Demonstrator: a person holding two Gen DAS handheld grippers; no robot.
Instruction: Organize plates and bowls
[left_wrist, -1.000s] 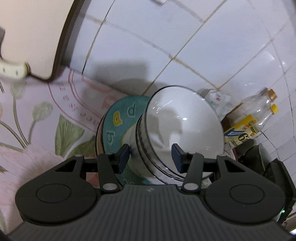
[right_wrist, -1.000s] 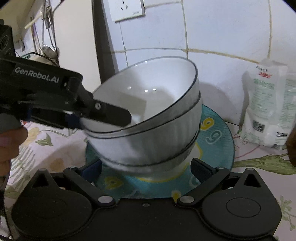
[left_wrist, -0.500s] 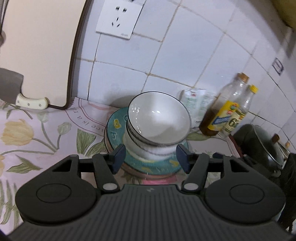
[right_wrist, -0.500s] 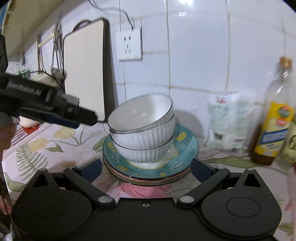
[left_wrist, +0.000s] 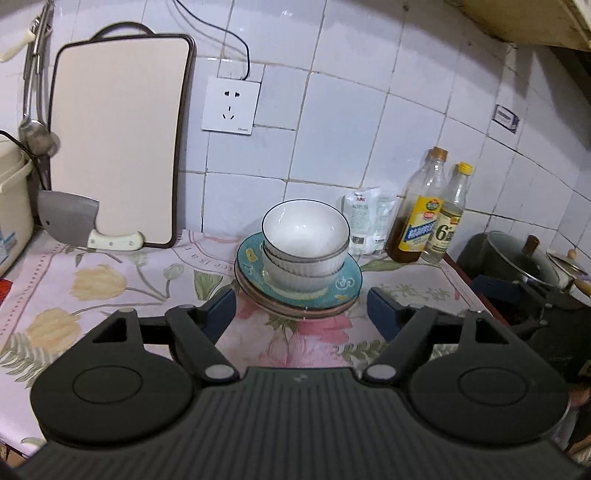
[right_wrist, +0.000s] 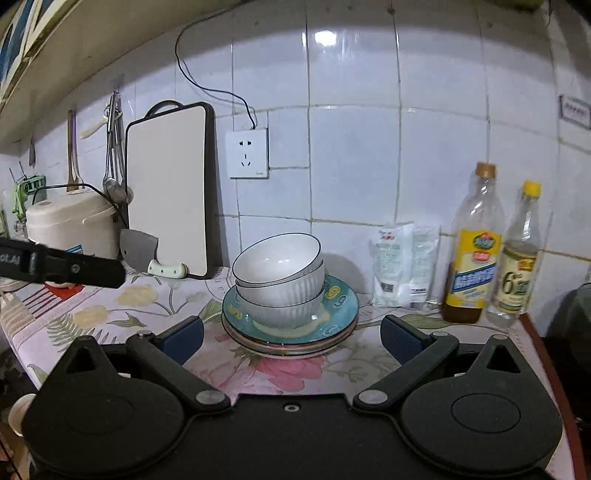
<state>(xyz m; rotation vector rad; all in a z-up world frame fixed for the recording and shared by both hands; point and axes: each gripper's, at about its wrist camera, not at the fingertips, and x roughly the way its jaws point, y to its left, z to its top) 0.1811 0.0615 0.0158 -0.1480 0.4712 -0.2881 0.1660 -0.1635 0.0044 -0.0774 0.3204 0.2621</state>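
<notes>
Two white ribbed bowls (left_wrist: 306, 240) are nested, slightly tilted, on a stack of plates with a teal patterned plate (left_wrist: 347, 280) on top, by the tiled wall. The stack also shows in the right wrist view: bowls (right_wrist: 280, 277), teal plate (right_wrist: 338, 306). My left gripper (left_wrist: 301, 314) is open and empty, held back from the stack. My right gripper (right_wrist: 291, 338) is open and empty, also back from it. The left gripper's finger (right_wrist: 74, 267) shows at the left of the right wrist view.
A cutting board (left_wrist: 118, 140) leans on the wall with a cleaver (left_wrist: 70, 221) at its foot. A rice cooker (right_wrist: 70, 221) stands at the left. Two oil bottles (left_wrist: 421, 214) and a white bag (left_wrist: 364, 221) stand right of the stack. Pots (left_wrist: 517, 258) sit further right.
Both grippers have pulled back from the bowls and stack. The left gripper, which was at the top bowl's rim, has opened wider and is clear of it.
</notes>
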